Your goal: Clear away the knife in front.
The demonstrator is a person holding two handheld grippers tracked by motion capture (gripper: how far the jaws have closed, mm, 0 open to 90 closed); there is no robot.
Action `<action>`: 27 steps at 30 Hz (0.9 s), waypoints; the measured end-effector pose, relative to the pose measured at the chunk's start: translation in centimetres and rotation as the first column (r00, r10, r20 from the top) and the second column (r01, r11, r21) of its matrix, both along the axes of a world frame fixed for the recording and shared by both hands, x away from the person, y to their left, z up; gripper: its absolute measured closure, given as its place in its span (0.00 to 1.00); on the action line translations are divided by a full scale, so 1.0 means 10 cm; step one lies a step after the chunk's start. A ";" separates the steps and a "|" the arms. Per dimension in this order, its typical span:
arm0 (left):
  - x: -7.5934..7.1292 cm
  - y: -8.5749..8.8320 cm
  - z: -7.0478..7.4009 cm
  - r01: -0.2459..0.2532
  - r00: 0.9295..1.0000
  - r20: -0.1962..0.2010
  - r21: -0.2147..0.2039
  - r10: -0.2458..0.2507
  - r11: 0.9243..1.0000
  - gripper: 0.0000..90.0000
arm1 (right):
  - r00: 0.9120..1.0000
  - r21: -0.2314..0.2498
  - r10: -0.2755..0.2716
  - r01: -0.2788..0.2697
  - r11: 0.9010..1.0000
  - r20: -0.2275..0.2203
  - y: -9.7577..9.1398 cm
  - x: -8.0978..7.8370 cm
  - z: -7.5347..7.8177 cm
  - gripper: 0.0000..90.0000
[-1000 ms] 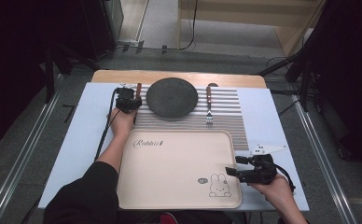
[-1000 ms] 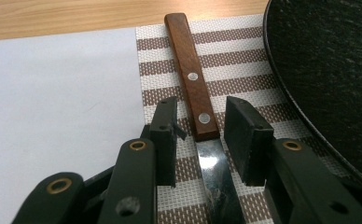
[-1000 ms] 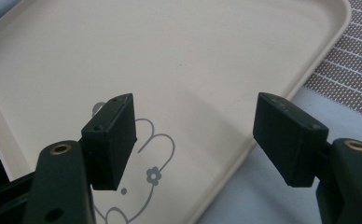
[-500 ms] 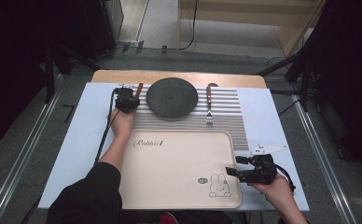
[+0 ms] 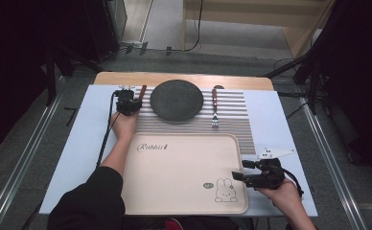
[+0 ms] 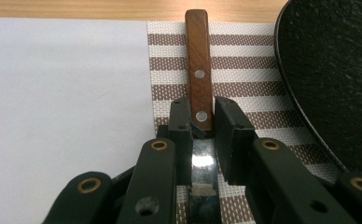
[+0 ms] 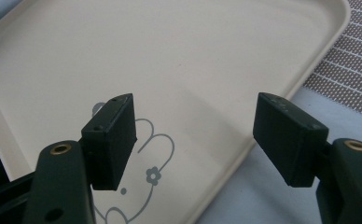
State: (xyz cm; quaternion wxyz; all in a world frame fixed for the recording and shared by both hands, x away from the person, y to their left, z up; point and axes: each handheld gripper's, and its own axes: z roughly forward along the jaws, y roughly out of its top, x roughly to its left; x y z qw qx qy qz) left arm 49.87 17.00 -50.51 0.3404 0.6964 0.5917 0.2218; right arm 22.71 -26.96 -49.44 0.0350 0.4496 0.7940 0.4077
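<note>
In the high view we see our left gripper (image 5: 127, 106) at the far left of the striped placemat (image 5: 232, 125), just left of the round black plate (image 5: 176, 99). A brown-handled knife (image 5: 141, 91) lies under it, its handle pointing away from our hand past the jaw tips. Our right gripper (image 5: 237, 176) hangs near us over the right edge of the cream tray (image 5: 174, 172), beside the printed rabbit (image 5: 225, 190). A fork (image 5: 214, 108) lies on the mat on the far side of the plate from the left gripper, well apart from both grippers.

In the left gripper view we look along the left gripper (image 6: 202, 122), whose jaws have just been closing. They now clench the knife (image 6: 198, 74) where the wooden handle meets the shiny blade: the handle runs straight ahead beyond the tips, the blade back between the jaws toward us. The black plate (image 6: 337, 70) sits just to the right of the jaws, the placemat (image 6: 258, 60) beneath them, and the pale table cover (image 6: 62, 93) to their left.

In the right gripper view our right gripper (image 7: 195, 133) stands released, jaws wide apart with nothing between them. Below the gap lies the tray (image 7: 170, 56), its rim passing under the right-hand jaw; the rabbit print (image 7: 146, 158) sits by the left-hand jaw, and the placemat (image 7: 351, 70) shows beyond the right-hand jaw
</note>
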 end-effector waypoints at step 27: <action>-0.13 0.14 0.47 0.153 0.988 0.019 -0.149 -0.152 0.977 0.86 | 1.000 0.000 0.002 -0.002 1.000 0.003 0.01 0.01 -0.01 0.32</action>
